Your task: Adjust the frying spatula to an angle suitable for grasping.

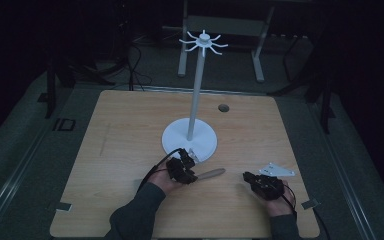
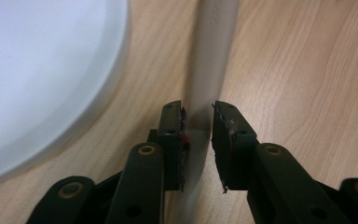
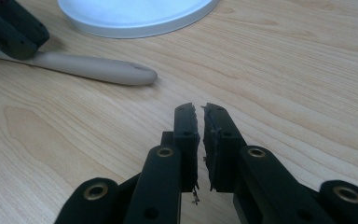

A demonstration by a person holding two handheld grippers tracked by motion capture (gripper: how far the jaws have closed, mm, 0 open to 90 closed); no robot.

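Note:
A beige utensil handle (image 1: 211, 173) lies on the wooden table just in front of the round white base (image 1: 177, 140) of a tall hook stand (image 1: 196, 90). My left gripper (image 1: 190, 175) is shut on the handle. In the left gripper view the handle (image 2: 212, 56) runs up between the two pads, and the gripper (image 2: 198, 109) sits beside the base (image 2: 42, 70). My right gripper (image 1: 247, 176) rests low on the table to the right. Its jaws (image 3: 199, 108) stand almost together with nothing between them. The handle (image 3: 93, 69) and the base (image 3: 135, 18) lie ahead of it.
A small dark grommet hole (image 1: 223, 107) sits in the table behind the stand. Tape markers (image 1: 62, 206) (image 1: 310, 204) lie near the front corners. A metal frame (image 1: 220, 30) and cables stand on the floor beyond the far edge.

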